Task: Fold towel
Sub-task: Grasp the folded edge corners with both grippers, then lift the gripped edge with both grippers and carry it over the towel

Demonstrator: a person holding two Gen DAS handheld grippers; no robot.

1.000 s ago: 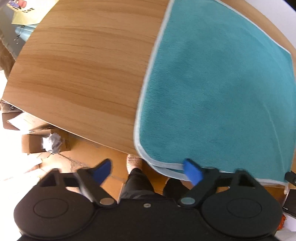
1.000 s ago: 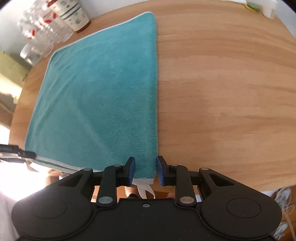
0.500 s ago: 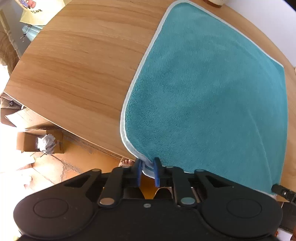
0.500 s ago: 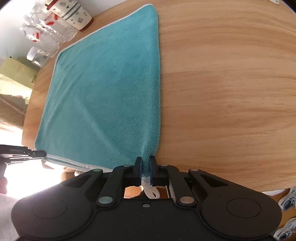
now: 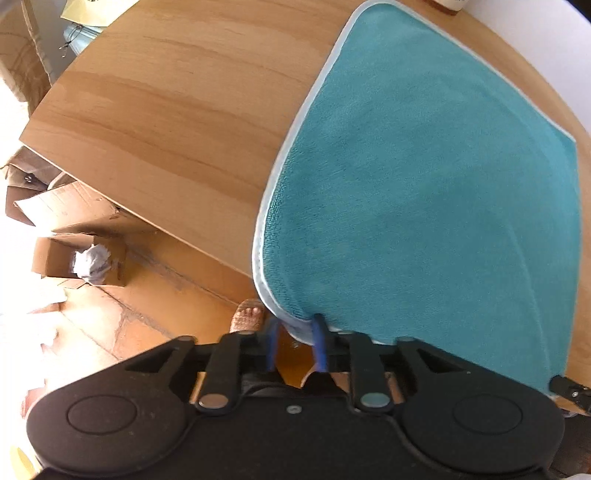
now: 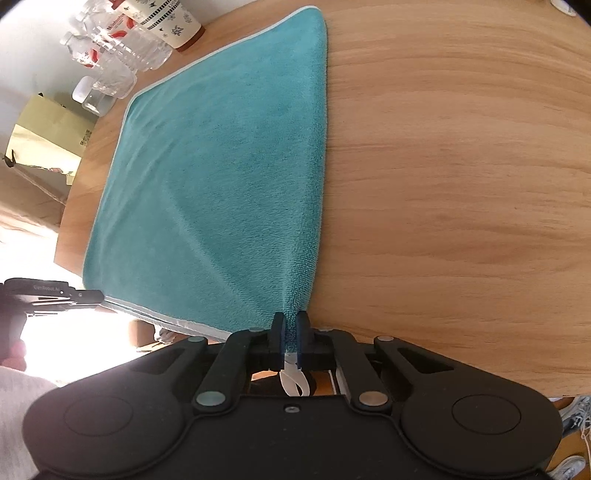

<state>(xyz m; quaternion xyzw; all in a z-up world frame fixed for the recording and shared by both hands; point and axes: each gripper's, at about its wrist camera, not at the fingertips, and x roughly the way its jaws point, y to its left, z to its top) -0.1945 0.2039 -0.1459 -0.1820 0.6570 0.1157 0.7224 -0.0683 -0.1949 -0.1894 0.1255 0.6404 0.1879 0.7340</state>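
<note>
A teal towel [image 5: 424, 192] with a pale hem lies flat on the wooden table [image 5: 177, 110], its near edge hanging over the table's front. My left gripper [image 5: 295, 332] is shut on the towel's near left corner, which is lifted a little. In the right wrist view the same towel [image 6: 221, 177] stretches away from me. My right gripper [image 6: 290, 325] is shut on its near right corner, with a white tag [image 6: 293, 380] hanging behind the fingers. The left gripper [image 6: 48, 295] shows at the left edge of that view.
Clear plastic bottles [image 6: 110, 48] and a patterned paper cup [image 6: 173, 26] stand at the table's far left corner. Cardboard boxes [image 5: 81, 254] sit on the floor left of the table. A person's foot [image 5: 249, 319] is below the table edge. Bare wood [image 6: 461, 166] spreads right of the towel.
Both grippers went from open at the towel's near edge to shut on its near corners. They have since risen slightly, drawing the corners up.
</note>
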